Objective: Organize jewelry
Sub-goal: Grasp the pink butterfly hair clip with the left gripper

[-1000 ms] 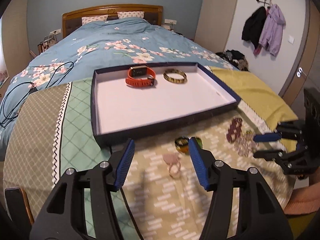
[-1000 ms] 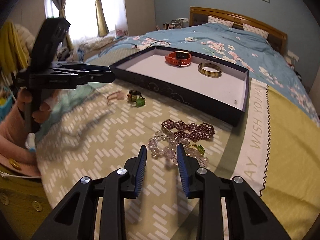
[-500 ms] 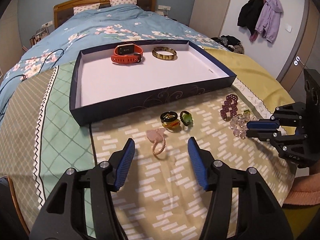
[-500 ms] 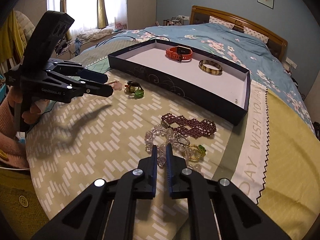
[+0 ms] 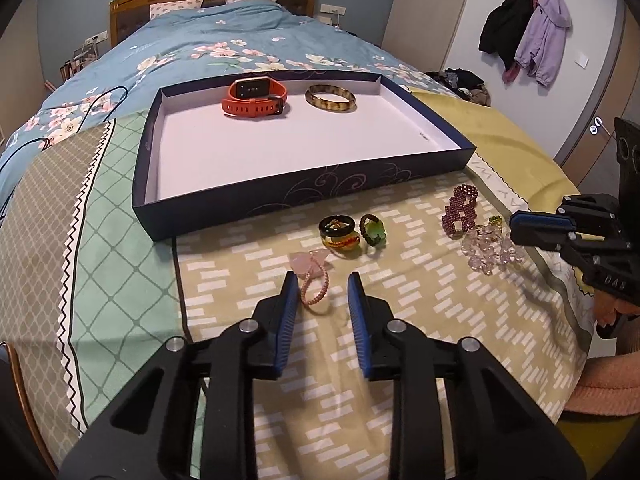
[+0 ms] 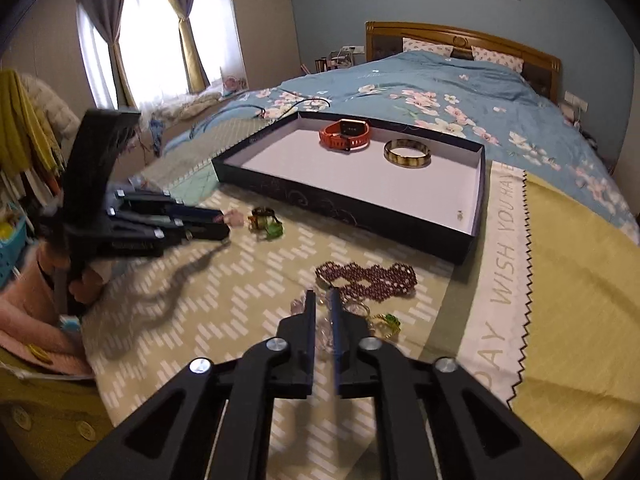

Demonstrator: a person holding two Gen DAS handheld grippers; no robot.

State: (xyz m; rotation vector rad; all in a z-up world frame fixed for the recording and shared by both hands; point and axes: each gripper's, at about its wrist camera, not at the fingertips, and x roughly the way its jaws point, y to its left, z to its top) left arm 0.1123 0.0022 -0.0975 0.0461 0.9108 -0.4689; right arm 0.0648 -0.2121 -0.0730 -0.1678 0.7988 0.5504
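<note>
A pink bead ring with a rose stone (image 5: 315, 288) lies on the patterned blanket between the closing jaws of my left gripper (image 5: 322, 290). It sits close to the left pad, and a gap shows on the right. My right gripper (image 6: 322, 298) is shut on the clear crystal bracelet (image 6: 298, 305), also seen from the left wrist as the clear bracelet (image 5: 486, 250) at the right gripper (image 5: 514, 225). A purple bead bracelet (image 6: 368, 276) lies just beyond. The dark blue tray (image 5: 304, 196) holds an orange watch (image 5: 254, 98) and a brown bangle (image 5: 330, 98).
A yellow-and-black ring (image 5: 340, 234) and a green ring (image 5: 374, 230) lie just beyond the pink one. A small green-and-gold ring (image 6: 386, 322) lies right of my right fingers. The bed with a floral quilt (image 5: 224, 48) stretches behind the tray. Coats (image 5: 524, 32) hang on the right wall.
My left gripper came down closer to the pink ring and its jaws narrowed around it. My right gripper's jaws closed onto the clear crystal bracelet.
</note>
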